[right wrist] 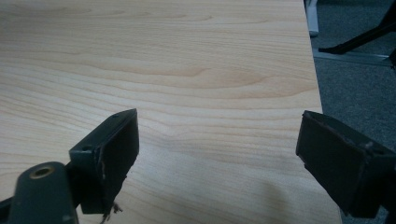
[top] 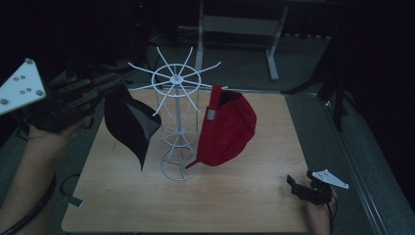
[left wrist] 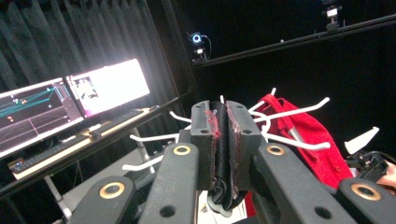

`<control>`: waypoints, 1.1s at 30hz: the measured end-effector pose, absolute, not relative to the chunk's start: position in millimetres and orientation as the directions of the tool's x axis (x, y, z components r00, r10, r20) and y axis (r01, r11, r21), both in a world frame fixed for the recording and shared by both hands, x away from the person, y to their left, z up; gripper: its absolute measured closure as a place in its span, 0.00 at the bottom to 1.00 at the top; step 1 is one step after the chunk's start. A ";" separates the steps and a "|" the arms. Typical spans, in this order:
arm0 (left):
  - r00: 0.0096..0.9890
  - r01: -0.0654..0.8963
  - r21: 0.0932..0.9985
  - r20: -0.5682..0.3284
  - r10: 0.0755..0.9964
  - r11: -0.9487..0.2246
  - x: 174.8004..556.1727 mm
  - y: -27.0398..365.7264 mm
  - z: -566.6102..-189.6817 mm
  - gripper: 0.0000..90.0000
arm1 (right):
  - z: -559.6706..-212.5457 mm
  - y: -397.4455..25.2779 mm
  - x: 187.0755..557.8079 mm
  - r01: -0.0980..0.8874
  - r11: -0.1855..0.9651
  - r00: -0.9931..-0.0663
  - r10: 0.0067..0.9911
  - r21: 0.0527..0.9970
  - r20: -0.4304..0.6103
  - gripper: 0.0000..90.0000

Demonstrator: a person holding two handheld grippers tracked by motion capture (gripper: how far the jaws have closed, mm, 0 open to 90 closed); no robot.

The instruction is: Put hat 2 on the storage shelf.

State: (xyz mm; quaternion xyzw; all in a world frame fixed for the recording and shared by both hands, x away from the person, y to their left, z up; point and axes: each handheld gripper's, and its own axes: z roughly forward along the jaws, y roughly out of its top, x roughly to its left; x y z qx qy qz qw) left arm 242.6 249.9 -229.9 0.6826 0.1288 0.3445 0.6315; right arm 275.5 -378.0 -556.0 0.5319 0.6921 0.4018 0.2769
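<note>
While the black cap hangs from the left jaws beside the rack, the scene reads thus, largest first:

Table point(top: 235, 196): pale wood, carrying the rack at its centre; bare toward 5 o'clock.

Hat rack point(top: 177, 122): white wire stand, upright, its hooks fanning out from a top ring.

Red cap point(top: 227, 129): hung on the rack's 3 o'clock side, already in place.

Black cap point(top: 129, 125): at the rack's 9 o'clock side, lifted clear of the table, just beside the wires; whether it touches them cannot be told.

Left gripper point(left wrist: 223, 140): jaws clamped on the black cap's fabric, raised level with the hooks.

Right gripper point(top: 299, 188): low at 5 o'clock, well apart from the rack, jaws wide apart and holding nothing.

Step in hand: likely hanging the black cap. It would go best by picking a free hook at 9 o'clock, slipping the cap's opening over its tip, and releasing only once the hook bears the weight.
</note>
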 end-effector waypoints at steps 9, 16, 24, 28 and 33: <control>0.760 -0.235 0.955 0.297 0.578 -0.181 247.9 235.8 -235.8 0.93 | -556.0 -378.3 275.6 0.515 0.109 -0.280 0.959 0.850 0.047 0.15; 0.786 -0.201 0.959 0.280 0.551 -0.201 251.3 233.2 -249.0 0.93 | -556.1 -378.5 275.9 0.516 0.110 -0.281 0.959 0.850 0.047 0.15; 0.802 -0.176 0.966 0.251 0.541 -0.188 251.2 236.2 -264.2 0.92 | -556.1 -378.6 275.9 0.515 0.107 -0.279 0.959 0.850 0.048 0.15; 0.801 -0.169 0.971 0.235 0.551 -0.168 250.6 237.3 -269.7 0.91 | -556.1 -378.6 276.0 0.517 0.106 -0.278 0.959 0.849 0.050 0.15; 0.799 -0.166 0.975 0.222 0.559 -0.150 250.5 238.3 -272.6 0.82 | -556.1 -378.7 276.0 0.518 0.106 -0.278 0.959 0.849 0.050 0.15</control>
